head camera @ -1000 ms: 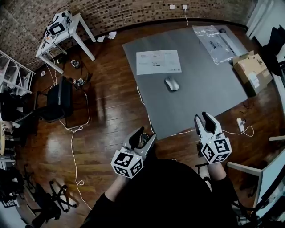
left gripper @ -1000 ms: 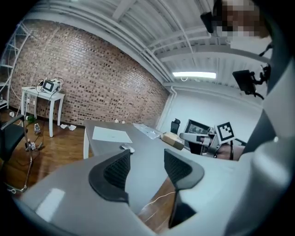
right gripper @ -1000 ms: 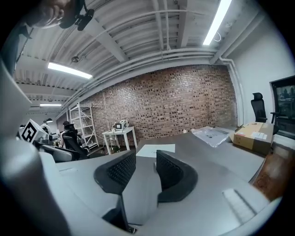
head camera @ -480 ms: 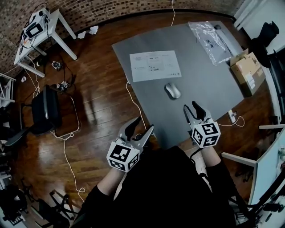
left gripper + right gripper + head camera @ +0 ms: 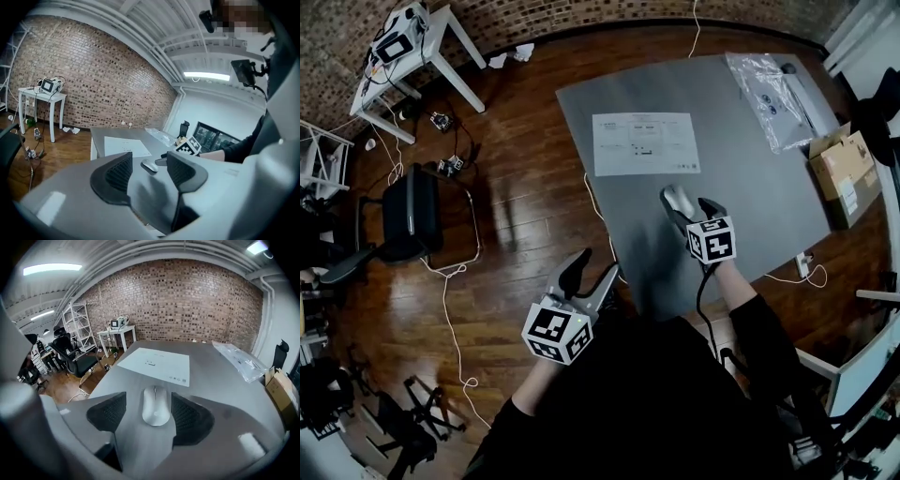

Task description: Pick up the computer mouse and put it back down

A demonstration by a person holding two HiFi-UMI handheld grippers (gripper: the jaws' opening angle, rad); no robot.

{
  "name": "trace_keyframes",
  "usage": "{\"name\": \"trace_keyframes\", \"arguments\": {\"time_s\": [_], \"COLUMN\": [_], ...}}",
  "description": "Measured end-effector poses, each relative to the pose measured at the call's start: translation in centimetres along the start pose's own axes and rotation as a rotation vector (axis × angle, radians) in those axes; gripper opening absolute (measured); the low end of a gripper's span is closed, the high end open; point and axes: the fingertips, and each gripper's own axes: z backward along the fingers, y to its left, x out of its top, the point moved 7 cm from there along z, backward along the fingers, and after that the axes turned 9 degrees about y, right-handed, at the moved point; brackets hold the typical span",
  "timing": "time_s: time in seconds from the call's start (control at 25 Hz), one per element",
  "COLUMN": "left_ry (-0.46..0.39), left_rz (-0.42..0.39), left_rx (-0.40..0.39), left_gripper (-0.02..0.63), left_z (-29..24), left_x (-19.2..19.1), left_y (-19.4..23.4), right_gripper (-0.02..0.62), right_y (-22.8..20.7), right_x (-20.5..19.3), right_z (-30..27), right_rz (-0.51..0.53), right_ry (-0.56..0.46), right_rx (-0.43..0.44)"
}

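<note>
The right gripper has come forward and down from the near edge of the worktop to the computer mouse, and its jaws have just been opening. The mouse itself lies at the same place on the worktop as before, just below the sheet of paper.

At the left, the left gripper hangs over the wooden floor, beside the near left corner of the worktop. Its jaws stand apart and nothing is between them. In the left gripper view, the mouse and the marker cube of the right gripper show far ahead of these jaws, through the gap.

In the middle, the right gripper points steeply down at the worktop. Its jaws stand wide apart with the mouse between them. The mouse rests flat on the grey surface, its narrow end pointing away from the jaws toward the paper. It is nearer to the right pad than to the left one. The pads do not press on it, and a clear gap shows on the left side.

Ahead of these jaws and to the right, a clear plastic bag lies on the far corner of the worktop. A cardboard box stands beside its right edge.
</note>
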Motion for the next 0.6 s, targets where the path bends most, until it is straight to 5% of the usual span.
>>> {"name": "trace_keyframes", "arguments": {"time_s": [0.32,0.6], "left_ry": [0.009,0.010], "left_rz": [0.048,0.074], "left_rx": [0.045,0.058], "left_gripper": [0.216,0.216], "left_z": [-0.5,-0.4], "left_x": [-0.2,-0.1], "left_y": [0.5,1.3], "right_gripper": [0.348,0.337], "right_y": [-0.8,-1.7], "right_x": [0.1,0.7], "right_z": [-6.4,-8.8], "right_rz": [0.039,-0.032], "right_ry": [0.193,0.306], "right_rx": [-0.003,0.040]}}
